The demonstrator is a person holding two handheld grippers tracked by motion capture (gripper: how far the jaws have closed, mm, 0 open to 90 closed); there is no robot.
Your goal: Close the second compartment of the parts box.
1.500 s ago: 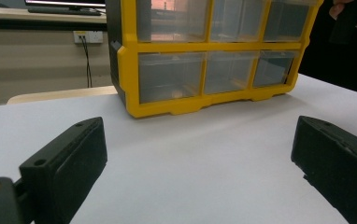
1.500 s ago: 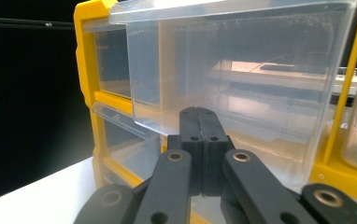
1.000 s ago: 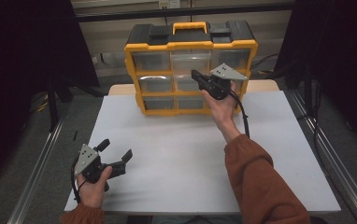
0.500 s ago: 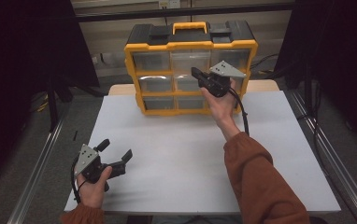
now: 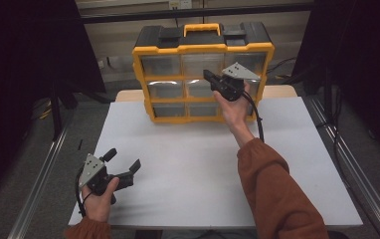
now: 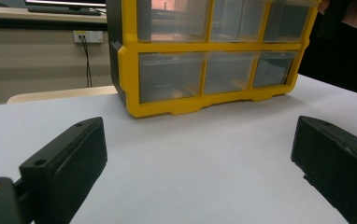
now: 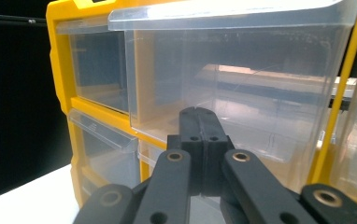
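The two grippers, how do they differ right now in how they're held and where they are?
The left gripper has its fingers spread wide apart with nothing between them, while the right gripper has its fingers pressed together. The left gripper sits low over the white table near its front edge; the right gripper is raised against the clear drawers of the yellow organizer. Both are black, hand-held, and trail a cable.

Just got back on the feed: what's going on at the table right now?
A person works at a white table with a gripper in each hand. The right gripper, jaws shut, is up at the top middle drawer of the yellow drawer organizer; that drawer sits slightly forward. The left gripper rests open near the table's front left.
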